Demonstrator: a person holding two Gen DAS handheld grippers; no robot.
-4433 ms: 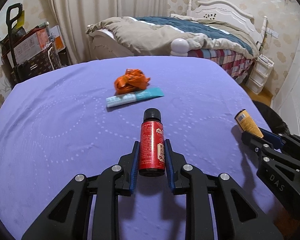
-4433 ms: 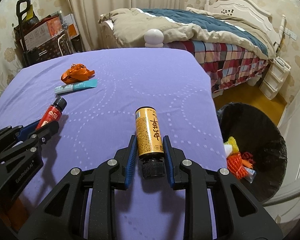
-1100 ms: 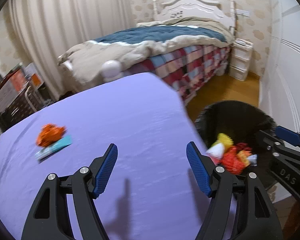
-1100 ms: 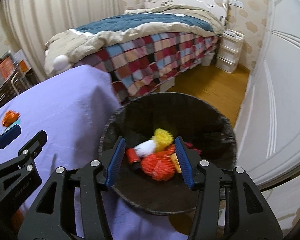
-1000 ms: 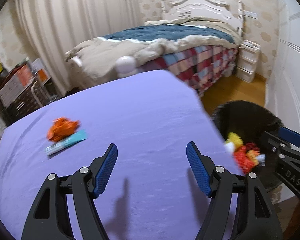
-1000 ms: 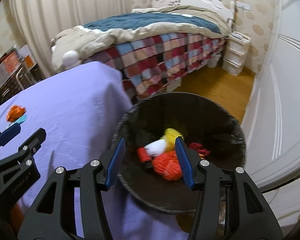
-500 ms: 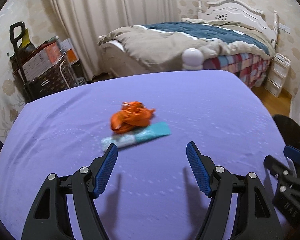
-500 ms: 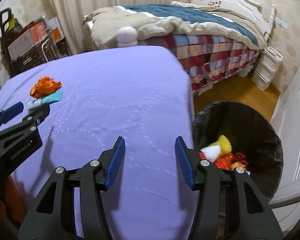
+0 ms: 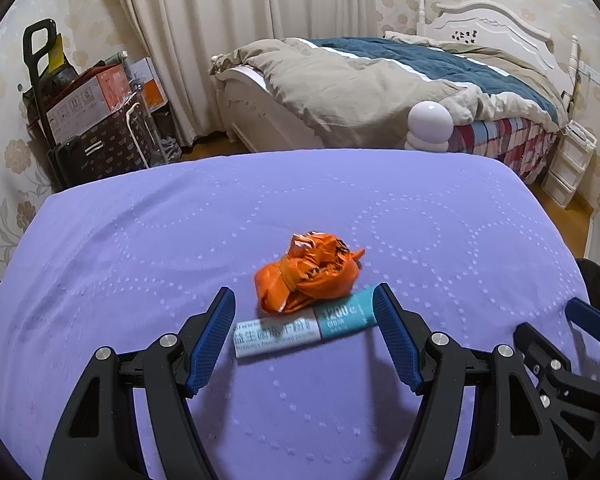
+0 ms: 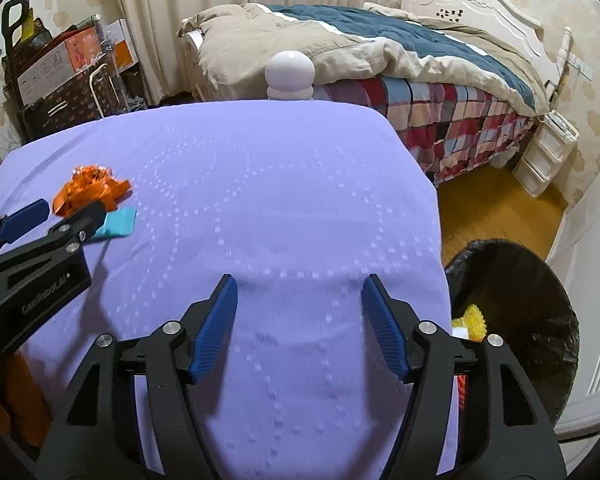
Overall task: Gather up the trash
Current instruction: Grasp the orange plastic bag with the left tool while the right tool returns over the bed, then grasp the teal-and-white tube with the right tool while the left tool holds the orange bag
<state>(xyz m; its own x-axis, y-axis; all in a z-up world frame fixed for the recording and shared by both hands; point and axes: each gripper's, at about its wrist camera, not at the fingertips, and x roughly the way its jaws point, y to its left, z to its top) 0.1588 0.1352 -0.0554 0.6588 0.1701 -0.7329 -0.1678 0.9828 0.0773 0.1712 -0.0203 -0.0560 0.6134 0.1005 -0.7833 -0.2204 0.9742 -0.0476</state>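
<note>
Both bottles have gone; the left tool [image 9: 304,330], wide open and empty, now frames the sachet [image 9: 304,328] at lower centre, apparently touching the wrapper [image 9: 306,276]. Right tool [image 10: 298,330] gapes empty. Close across the sachet's narrow width.

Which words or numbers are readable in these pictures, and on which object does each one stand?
"1200亿" with smaller, blurred print under it: teal end of the sachet.
"益生菌" then more characters, partly blurred: white end of the sachet.
"GenRobot.AI", read with difficulty: body of the left gripper.
Prints on the cardboard box: too small to read.
</note>
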